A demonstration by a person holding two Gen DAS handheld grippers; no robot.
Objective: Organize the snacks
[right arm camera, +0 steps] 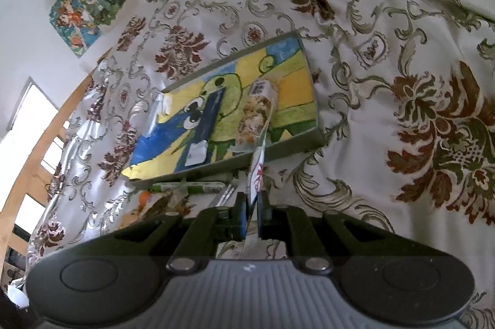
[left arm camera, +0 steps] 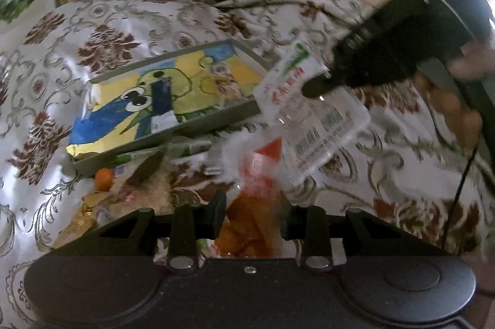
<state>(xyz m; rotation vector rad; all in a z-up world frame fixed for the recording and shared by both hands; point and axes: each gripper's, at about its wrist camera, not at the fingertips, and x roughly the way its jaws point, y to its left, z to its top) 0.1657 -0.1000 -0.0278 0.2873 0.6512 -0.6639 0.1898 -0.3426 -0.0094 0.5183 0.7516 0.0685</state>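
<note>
In the left wrist view my left gripper (left arm camera: 253,217) is shut on an orange-red snack packet (left arm camera: 256,199) held above the cloth. To the upper right, my right gripper (left arm camera: 312,87) pinches a clear flat packet (left arm camera: 318,121) with red and green print and barcodes. The right wrist view shows that gripper (right arm camera: 253,211) shut on the same packet (right arm camera: 258,168), seen edge-on. Beyond both lies a shallow grey tray (left arm camera: 247,50) (right arm camera: 297,149) lined with a cartoon picture. It holds a dark blue packet (left arm camera: 161,100) (right arm camera: 207,118) and a packet of pale brown snacks (left arm camera: 222,78) (right arm camera: 255,115).
A floral tablecloth (right arm camera: 402,50) covers the table. Loose snacks lie in front of the tray: a green packet (left arm camera: 185,149), an orange piece (left arm camera: 103,177) and gold wrappers (left arm camera: 86,205). A hand (left arm camera: 464,66) holds the right tool. Pictures (right arm camera: 83,1) hang on the wall behind.
</note>
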